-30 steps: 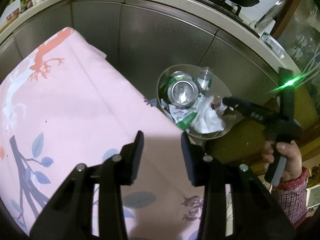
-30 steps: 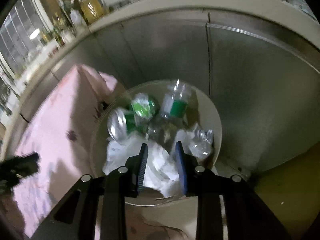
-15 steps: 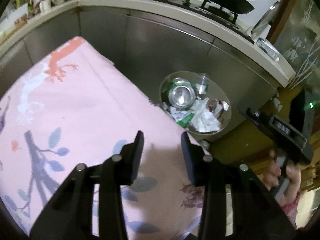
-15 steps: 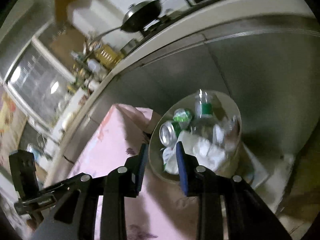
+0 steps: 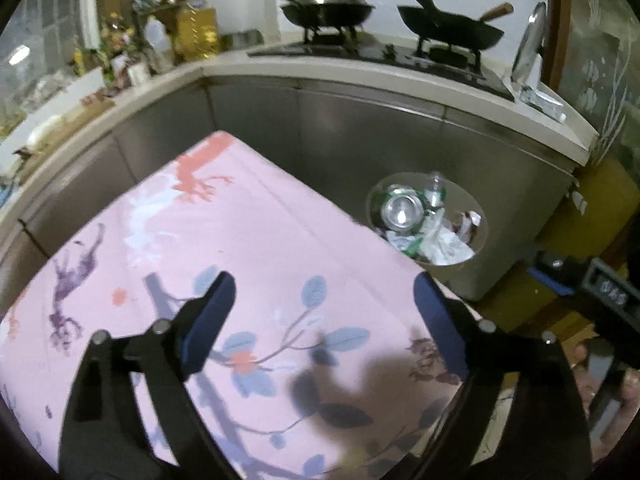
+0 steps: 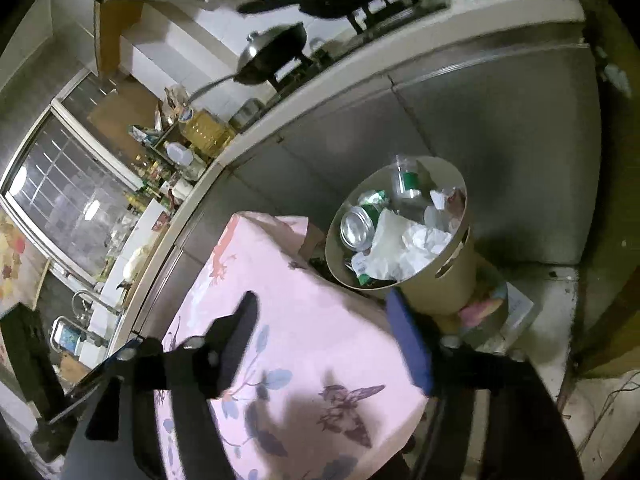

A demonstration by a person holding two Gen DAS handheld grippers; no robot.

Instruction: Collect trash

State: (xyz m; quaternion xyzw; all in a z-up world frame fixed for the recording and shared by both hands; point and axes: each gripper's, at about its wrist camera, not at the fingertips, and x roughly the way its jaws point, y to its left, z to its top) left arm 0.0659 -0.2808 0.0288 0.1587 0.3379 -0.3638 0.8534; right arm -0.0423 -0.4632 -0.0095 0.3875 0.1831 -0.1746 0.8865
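Observation:
A beige round trash bin [image 6: 436, 276] stands on the floor beside the table's far right corner, against the metal cabinets. It holds cans, a plastic bottle and crumpled white paper [image 6: 416, 240]. In the left wrist view the same bin [image 5: 464, 276] lies beyond the table edge. My left gripper [image 5: 323, 295] hangs over the pink cloth, its jaws opening wide with nothing between them. My right gripper [image 6: 322, 308] is above the table's right corner, short of the bin, jaws also opening and empty. The body of the right gripper [image 5: 592, 292] shows at the right edge of the left wrist view, with a hand below it.
A pink flowered tablecloth [image 5: 224, 240] covers the table. Steel cabinet fronts [image 6: 500, 140] run behind the bin under a counter with two woks [image 5: 328, 8] on a stove. Bottles and jars [image 6: 200, 128] crowd the counter to the left. Bits of packaging [image 6: 512, 304] lie on the floor by the bin.
Both grippers have pulled back and up from the bin, which now looks smaller and farther. Their jaws have spread from narrow to wide. The right gripper has rolled.

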